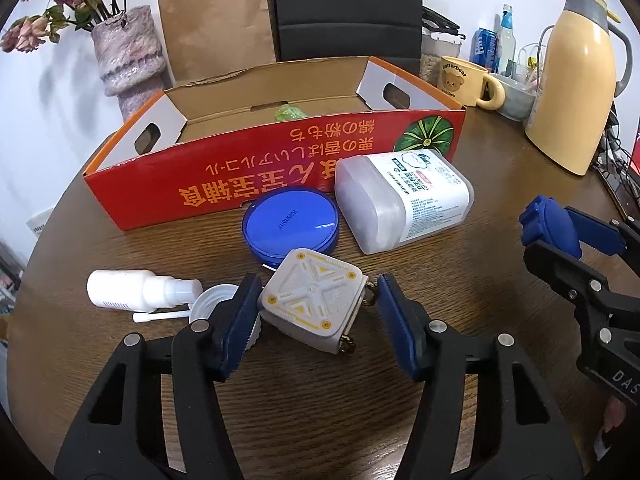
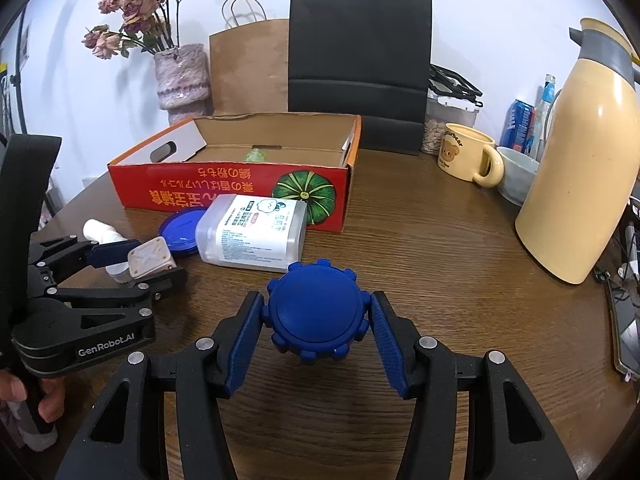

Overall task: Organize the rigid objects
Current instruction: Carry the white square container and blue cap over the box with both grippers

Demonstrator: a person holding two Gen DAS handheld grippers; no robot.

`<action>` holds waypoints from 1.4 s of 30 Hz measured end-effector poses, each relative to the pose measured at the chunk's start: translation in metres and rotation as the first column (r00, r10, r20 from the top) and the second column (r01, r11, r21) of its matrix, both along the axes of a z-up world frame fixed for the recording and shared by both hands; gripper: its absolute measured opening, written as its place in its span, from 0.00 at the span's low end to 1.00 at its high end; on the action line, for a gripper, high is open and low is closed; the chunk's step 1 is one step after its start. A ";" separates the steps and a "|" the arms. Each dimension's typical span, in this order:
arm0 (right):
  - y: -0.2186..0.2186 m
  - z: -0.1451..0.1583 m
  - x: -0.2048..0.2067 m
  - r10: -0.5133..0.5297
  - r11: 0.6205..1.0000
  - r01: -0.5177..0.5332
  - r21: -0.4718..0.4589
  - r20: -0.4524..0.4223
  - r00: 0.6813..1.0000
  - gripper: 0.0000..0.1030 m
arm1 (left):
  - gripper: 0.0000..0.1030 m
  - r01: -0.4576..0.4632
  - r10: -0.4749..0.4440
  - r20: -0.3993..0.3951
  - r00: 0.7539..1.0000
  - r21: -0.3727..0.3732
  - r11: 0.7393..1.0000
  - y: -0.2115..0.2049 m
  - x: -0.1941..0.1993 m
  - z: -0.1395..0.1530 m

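Note:
A beige square case [image 1: 314, 300] with gold rings lies on the wooden table, and my left gripper [image 1: 316, 292] is shut on it, one blue pad at each side. Seen from the right wrist, the same left gripper [image 2: 140, 264] clamps the case [image 2: 150, 260]. My right gripper [image 2: 316, 304] is shut on a blue cog-edged disc [image 2: 316, 312], held just above the table. Behind stands an open red cardboard box [image 1: 280, 176] with a small green thing [image 1: 290, 113] inside. In front of the box lie a blue round lid [image 1: 291, 226] and a translucent white container [image 1: 404, 200] on its side.
A white spray bottle [image 1: 132, 290], a white cap [image 1: 210, 300] and a cotton swab [image 1: 160, 316] lie left of the case. A yellow thermos [image 2: 580, 184], mug [image 2: 466, 158] and bowl [image 2: 516, 176] stand at the right. A flower vase [image 2: 182, 80] and paper bags [image 2: 360, 52] stand behind the box.

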State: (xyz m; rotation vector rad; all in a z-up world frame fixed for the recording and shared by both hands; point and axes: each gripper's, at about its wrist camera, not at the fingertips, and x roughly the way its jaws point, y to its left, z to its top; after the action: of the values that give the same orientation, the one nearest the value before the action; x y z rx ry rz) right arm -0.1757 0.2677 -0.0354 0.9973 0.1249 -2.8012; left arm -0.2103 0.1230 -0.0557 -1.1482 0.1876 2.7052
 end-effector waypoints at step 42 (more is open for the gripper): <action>-0.035 0.039 -0.004 -0.027 0.999 0.025 -0.027 -0.108 0.994 0.57 | 0.54 -0.073 0.102 -0.193 0.976 0.155 0.985 -0.055 0.006 0.082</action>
State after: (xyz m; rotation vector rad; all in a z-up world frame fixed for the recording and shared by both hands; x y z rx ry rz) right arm -0.1800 0.2324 0.0032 0.8479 0.0901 -2.8731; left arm -0.2042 0.0677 0.0266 -0.8620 -0.0350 2.8557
